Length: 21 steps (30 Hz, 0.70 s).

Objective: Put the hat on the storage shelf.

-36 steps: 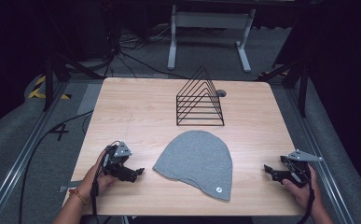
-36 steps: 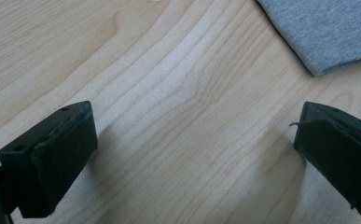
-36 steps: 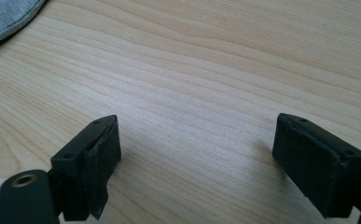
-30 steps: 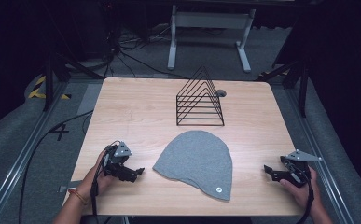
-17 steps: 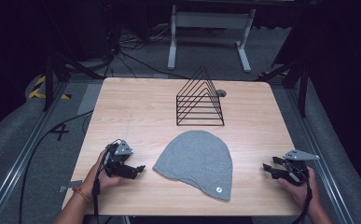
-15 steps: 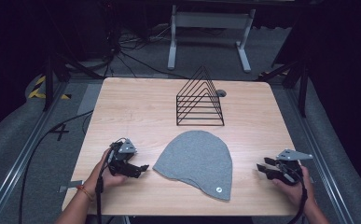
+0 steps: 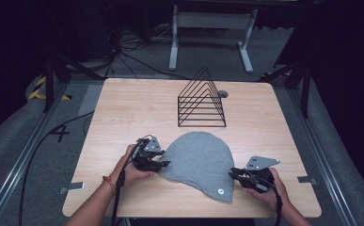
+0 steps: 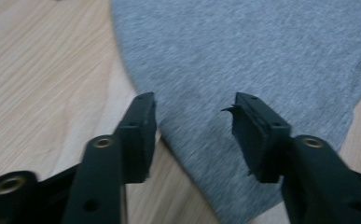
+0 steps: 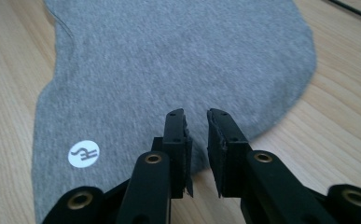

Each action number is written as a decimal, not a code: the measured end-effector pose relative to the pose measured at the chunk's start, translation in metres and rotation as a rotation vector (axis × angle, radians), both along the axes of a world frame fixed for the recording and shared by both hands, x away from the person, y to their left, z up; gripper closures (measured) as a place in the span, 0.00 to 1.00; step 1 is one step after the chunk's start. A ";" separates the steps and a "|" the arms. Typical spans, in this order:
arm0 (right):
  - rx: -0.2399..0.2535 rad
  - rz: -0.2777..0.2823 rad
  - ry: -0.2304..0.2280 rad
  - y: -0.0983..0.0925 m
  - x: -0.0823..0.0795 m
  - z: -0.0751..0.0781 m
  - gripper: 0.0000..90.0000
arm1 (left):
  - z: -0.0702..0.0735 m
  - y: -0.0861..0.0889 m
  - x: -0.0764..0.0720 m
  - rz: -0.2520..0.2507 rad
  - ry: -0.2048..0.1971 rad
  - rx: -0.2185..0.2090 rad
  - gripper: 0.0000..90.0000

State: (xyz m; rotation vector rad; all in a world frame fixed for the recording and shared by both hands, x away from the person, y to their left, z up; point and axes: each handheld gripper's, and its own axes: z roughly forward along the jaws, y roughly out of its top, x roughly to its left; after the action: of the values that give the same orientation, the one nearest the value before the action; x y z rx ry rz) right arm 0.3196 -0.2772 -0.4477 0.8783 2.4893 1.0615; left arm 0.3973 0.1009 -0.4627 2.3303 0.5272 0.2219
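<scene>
With jaws closing, empty, left gripper (image 7: pixel 163 163) half-open and right gripper (image 7: pixel 233 172) nearly shut, pinch opposite beanie (image 7: pixel 198 160) edges only, near the table's (image 7: pixel 123 108) front edge.

Black wire rack (image 7: pixel 201 100) on table (image 7: pixel 123 108)

Both forearms reach in from the near edge. The left gripper (image 7: pixel 163 163) has been closing, fingers (image 8: pixel 138 128) half apart; the right gripper (image 7: pixel 233 173) seems nearly closed.
</scene>
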 end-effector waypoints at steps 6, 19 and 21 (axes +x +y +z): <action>-0.054 0.039 0.010 0.008 0.003 -0.008 0.86 | -0.004 -0.003 -0.009 -0.027 0.015 -0.007 0.68; -0.093 -0.074 -0.003 -0.011 0.017 -0.008 0.83 | -0.003 -0.013 -0.041 -0.079 0.052 -0.002 0.62; -0.099 -0.092 0.003 -0.014 0.022 -0.007 0.83 | -0.001 -0.017 -0.048 -0.092 0.080 -0.001 0.61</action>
State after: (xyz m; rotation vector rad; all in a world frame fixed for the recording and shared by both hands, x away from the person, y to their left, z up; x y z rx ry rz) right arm 0.3415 -0.2910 -0.4545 0.9548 2.4545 0.9004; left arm 0.3495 0.0843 -0.4642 2.3636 0.4576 0.0850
